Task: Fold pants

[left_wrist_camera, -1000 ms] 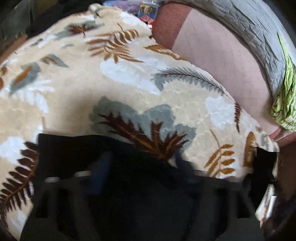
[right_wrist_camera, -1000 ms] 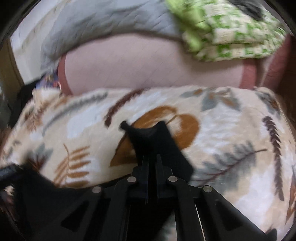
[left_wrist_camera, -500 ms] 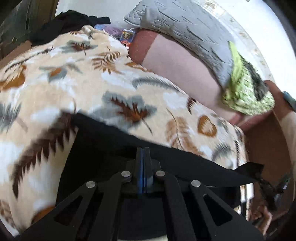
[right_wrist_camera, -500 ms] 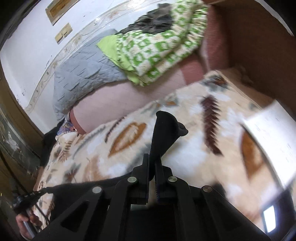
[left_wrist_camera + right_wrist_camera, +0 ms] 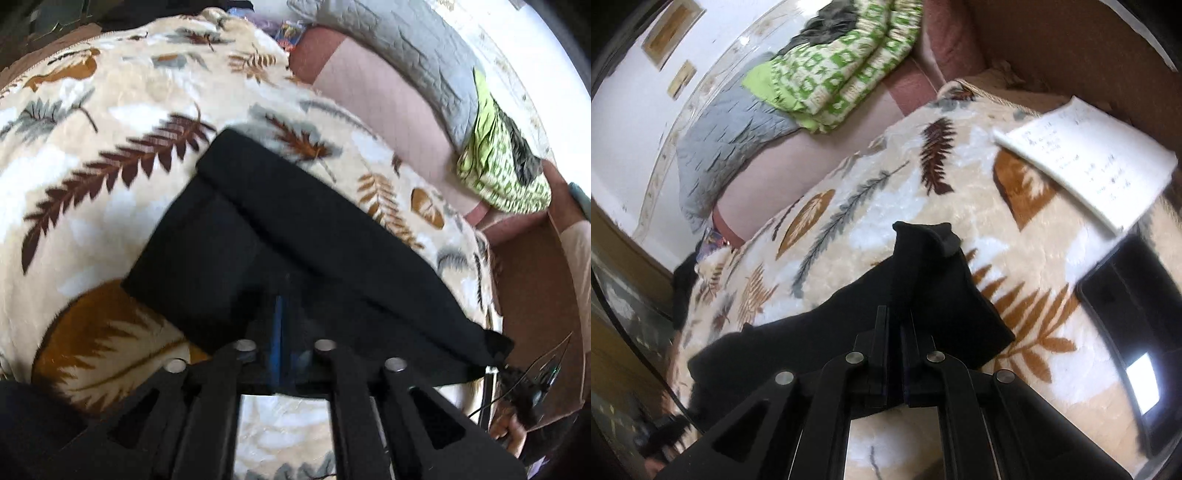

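Both grippers were clamped on the black pants, left gripper and right gripper each pinching an edge, cloth lifted over the leaf-print blanket. I judged it best to keep the held edge taut and level and lay it squarely over the lower layer.

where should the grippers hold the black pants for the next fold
Probably by the two ends of one edge, as now: the left gripper and right gripper each pinch the black pants from above, so the cloth hangs stretched between them over the leaf-print blanket.
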`<act>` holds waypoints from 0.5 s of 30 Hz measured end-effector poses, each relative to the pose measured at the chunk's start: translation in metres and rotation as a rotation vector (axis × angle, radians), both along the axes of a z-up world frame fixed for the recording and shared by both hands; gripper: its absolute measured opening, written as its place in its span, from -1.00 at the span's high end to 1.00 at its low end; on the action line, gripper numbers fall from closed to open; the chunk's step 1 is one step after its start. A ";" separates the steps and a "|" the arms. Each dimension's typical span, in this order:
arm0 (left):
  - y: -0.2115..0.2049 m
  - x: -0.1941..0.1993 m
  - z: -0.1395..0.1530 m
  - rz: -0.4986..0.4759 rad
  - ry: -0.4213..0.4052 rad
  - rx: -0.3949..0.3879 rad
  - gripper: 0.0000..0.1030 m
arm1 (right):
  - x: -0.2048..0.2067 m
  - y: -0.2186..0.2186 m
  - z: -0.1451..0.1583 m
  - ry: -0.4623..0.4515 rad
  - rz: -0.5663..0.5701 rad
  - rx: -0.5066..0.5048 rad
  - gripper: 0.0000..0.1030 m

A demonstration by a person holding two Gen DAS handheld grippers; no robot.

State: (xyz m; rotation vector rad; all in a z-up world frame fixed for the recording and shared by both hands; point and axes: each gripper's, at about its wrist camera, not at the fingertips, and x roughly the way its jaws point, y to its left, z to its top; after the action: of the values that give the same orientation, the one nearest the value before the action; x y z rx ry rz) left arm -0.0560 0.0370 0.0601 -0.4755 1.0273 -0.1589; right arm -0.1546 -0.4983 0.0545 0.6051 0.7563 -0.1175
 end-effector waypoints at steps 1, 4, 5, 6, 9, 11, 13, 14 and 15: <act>0.001 0.003 0.001 0.010 -0.004 0.002 -0.03 | 0.000 0.001 -0.001 0.003 0.003 -0.002 0.93; 0.006 0.014 -0.003 0.070 -0.013 -0.050 -0.57 | 0.001 0.000 -0.007 0.011 -0.004 0.018 0.93; 0.005 0.017 -0.004 0.077 -0.007 -0.051 -0.57 | 0.002 0.000 -0.008 0.014 -0.005 0.024 0.93; 0.004 0.021 -0.005 0.079 -0.006 -0.048 -0.57 | 0.002 -0.002 -0.009 0.016 -0.005 0.027 0.93; -0.008 0.040 -0.009 0.075 -0.001 -0.014 -0.57 | 0.003 -0.003 -0.012 0.018 -0.003 0.036 0.93; -0.017 0.051 -0.018 0.064 0.035 -0.019 -0.57 | 0.003 -0.003 -0.013 0.018 -0.002 0.035 0.93; -0.025 0.061 -0.024 0.079 0.049 -0.024 -0.57 | 0.004 -0.003 -0.013 0.018 -0.001 0.036 0.93; -0.027 0.063 -0.026 0.087 0.048 -0.040 -0.56 | 0.005 -0.003 -0.014 0.019 -0.001 0.038 0.93; -0.028 0.066 -0.027 0.093 0.046 -0.055 -0.54 | 0.005 -0.003 -0.015 0.020 -0.002 0.041 0.93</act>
State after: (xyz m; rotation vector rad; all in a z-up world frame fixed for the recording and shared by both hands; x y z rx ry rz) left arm 0.0099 0.0091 0.0332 -0.5775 1.0453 -0.0939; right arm -0.1491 -0.5015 0.0398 0.6441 0.7794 -0.1106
